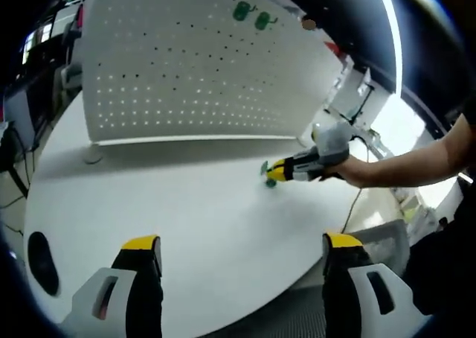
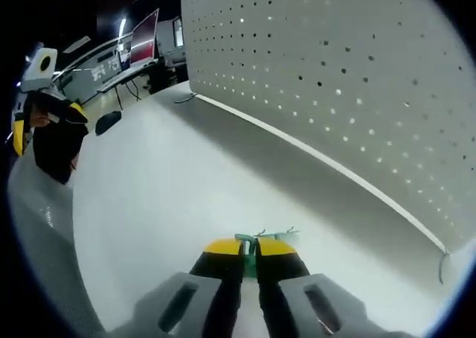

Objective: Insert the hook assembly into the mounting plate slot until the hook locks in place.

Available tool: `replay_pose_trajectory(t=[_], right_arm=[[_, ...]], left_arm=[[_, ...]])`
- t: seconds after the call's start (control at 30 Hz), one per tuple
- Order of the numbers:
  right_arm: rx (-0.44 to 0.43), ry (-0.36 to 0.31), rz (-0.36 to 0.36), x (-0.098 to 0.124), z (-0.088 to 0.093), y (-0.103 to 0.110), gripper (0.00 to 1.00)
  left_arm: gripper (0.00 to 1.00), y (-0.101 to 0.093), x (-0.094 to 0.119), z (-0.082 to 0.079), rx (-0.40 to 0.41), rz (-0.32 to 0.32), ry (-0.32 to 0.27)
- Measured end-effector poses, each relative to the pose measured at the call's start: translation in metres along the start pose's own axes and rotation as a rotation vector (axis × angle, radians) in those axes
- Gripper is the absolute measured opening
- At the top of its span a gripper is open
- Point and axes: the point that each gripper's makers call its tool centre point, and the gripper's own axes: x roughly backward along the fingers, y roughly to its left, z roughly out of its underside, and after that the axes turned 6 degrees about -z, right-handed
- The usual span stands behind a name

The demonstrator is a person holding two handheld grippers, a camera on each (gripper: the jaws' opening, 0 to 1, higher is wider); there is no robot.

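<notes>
A white pegboard (image 1: 193, 62) stands upright at the back of the white table (image 1: 186, 196); it also rises on the right in the right gripper view as the pegboard (image 2: 335, 70). Two green hooks (image 1: 251, 15) hang near its top. My right gripper (image 1: 277, 172), held by a hand, is low over the table, shut on a green hook (image 1: 266, 176). The right gripper view has my right gripper (image 2: 250, 247) with jaws pressed together on the green hook (image 2: 256, 239), close to the tabletop. My left gripper (image 1: 242, 243) is open with nothing between its jaws, seen also as the left gripper (image 2: 44, 122).
A black oval object (image 1: 41, 262) lies at the table's left edge. Desks with monitors (image 2: 141, 40) stand in the dark background. The person's arm (image 1: 416, 163) reaches in from the right. A white machine (image 1: 357, 96) sits behind the pegboard's right end.
</notes>
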Motion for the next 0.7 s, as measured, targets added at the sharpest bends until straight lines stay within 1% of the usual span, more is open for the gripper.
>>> replay_pose_trajectory(t=[0.13,0.23,0.33,0.43,0.53,0.57,0.67,0.7], right_arm=[[-0.017,0.000,-0.021,-0.001,-0.002,0.008,0.01],[-0.054,-0.001,-0.051,-0.001,-0.002,0.016,0.01],[-0.085,0.000,-0.056,0.002,0.000,0.021,0.00],[-0.112,-0.016,-0.055,0.006,-0.002,0.026,0.00],[-0.174,-0.053,-0.033,0.012,-0.009,0.028,0.00],[-0.195,-0.082,-0.022,0.016,-0.015,0.029,0.00],[-0.223,-0.134,0.003,0.024,-0.030,0.028,0.00],[-0.247,-0.165,0.011,0.028,-0.039,0.029,0.00]], left_arm=[[0.90,0.000,0.000,-0.001,-0.002,0.000,-0.001],[0.90,0.000,0.001,-0.001,0.000,-0.001,-0.005],[0.90,-0.001,0.001,-0.001,-0.001,0.000,-0.006],[0.90,-0.002,0.001,-0.001,-0.001,0.000,-0.008],[0.90,-0.003,0.001,-0.003,-0.003,0.001,-0.010],[0.90,-0.004,0.001,-0.004,-0.005,0.001,-0.011],[0.90,-0.006,0.000,-0.010,-0.011,0.002,-0.018],[0.90,-0.007,-0.001,-0.013,-0.013,0.002,-0.023]])
